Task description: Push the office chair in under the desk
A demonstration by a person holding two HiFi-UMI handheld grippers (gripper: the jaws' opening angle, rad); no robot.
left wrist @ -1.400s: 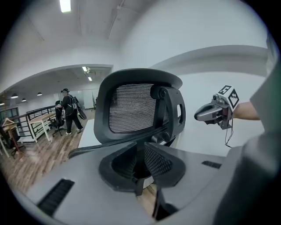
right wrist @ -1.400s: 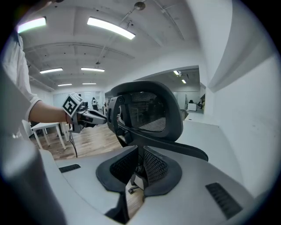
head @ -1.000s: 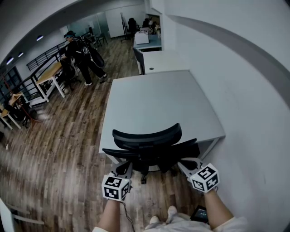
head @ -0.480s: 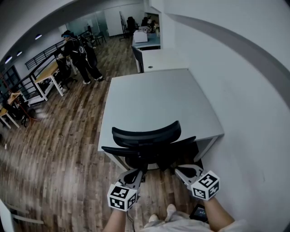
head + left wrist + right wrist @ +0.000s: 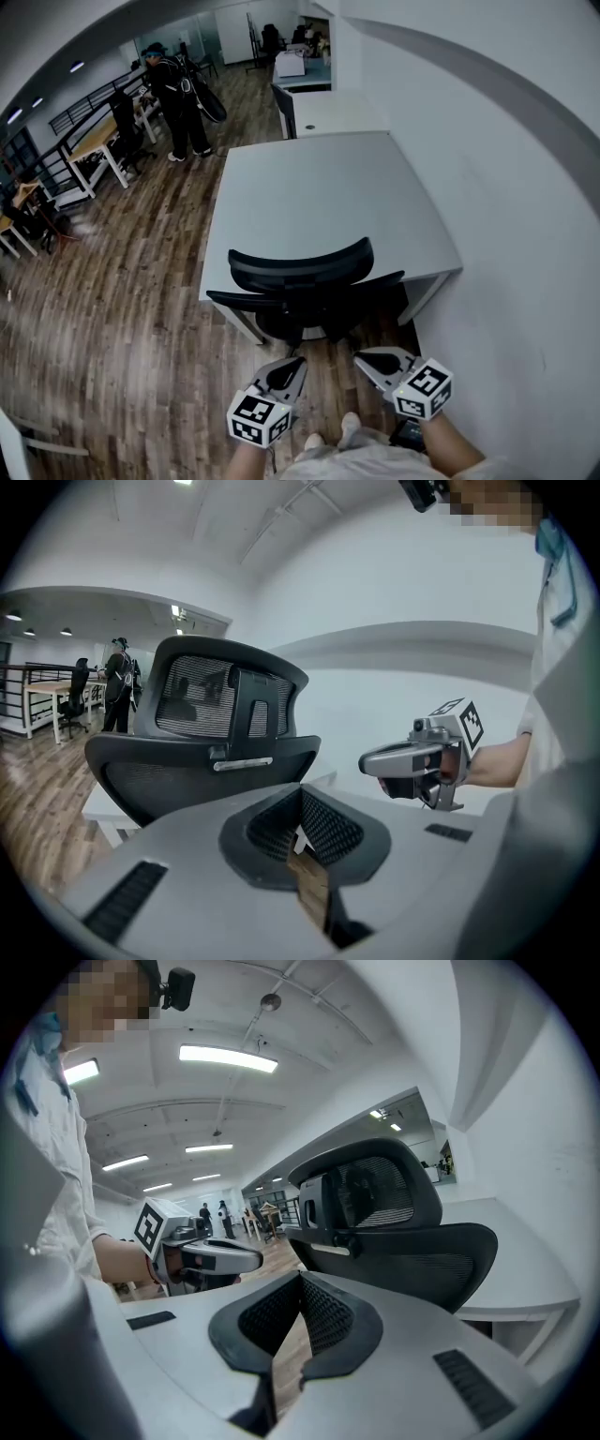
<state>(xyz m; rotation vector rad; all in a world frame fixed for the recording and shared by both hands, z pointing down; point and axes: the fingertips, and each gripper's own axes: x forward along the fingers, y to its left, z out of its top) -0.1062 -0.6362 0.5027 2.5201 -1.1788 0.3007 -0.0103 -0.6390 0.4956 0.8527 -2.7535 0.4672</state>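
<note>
The black mesh-backed office chair [image 5: 300,281] stands at the near edge of the grey desk [image 5: 328,187], its seat partly under the top. My left gripper [image 5: 289,366] and right gripper [image 5: 362,357] hang side by side a short way behind the chair back, both shut on nothing and touching nothing. In the left gripper view the chair back [image 5: 211,728] rises ahead, beyond my shut left gripper [image 5: 302,806], with the right gripper [image 5: 412,761] off to the side. The right gripper view shows the chair [image 5: 384,1213] ahead and the left gripper [image 5: 211,1258] beside it.
A white wall [image 5: 506,187] runs along the desk's right side. A second desk [image 5: 328,114] stands behind the first. A person in dark clothes [image 5: 183,94] stands far back left near more desks [image 5: 98,155]. Wooden floor [image 5: 122,300] lies to the left.
Both grippers have drawn back from the chair's back toward me, leaving a gap. The chair stays at the desk edge. The far person has shifted a little.
</note>
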